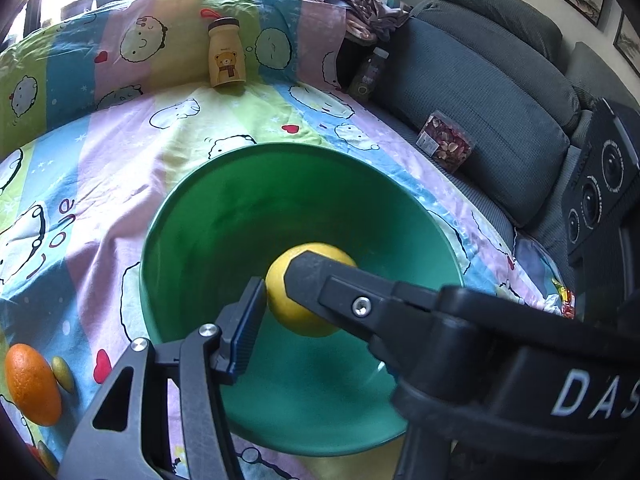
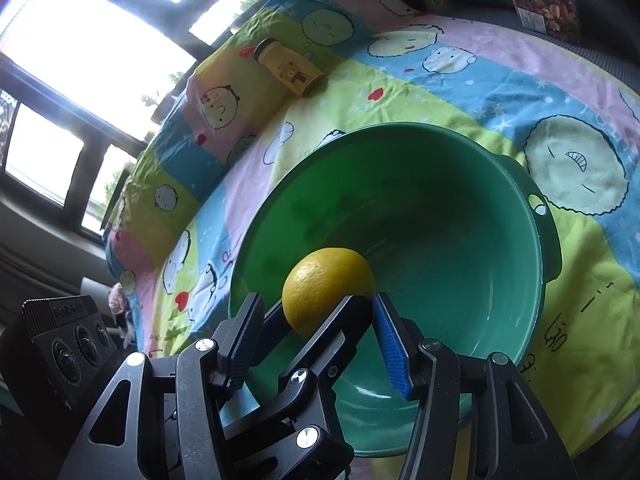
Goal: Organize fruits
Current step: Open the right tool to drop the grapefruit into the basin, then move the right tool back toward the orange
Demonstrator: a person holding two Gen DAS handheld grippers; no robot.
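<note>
With your left gripper (image 1: 280, 280) clamped on the lemon (image 2: 328, 276) above the green basin (image 1: 240, 220) and your right gripper (image 2: 318, 300) spread around it (linkages crowded), a bump may dislodge the lemon.

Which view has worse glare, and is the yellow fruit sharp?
Right wrist view: windows blown out white, round yellow fruit sharp against the green plastic basin. Left wrist view: milder window glare, fruit sharp, edges fisheye-bent.
</note>
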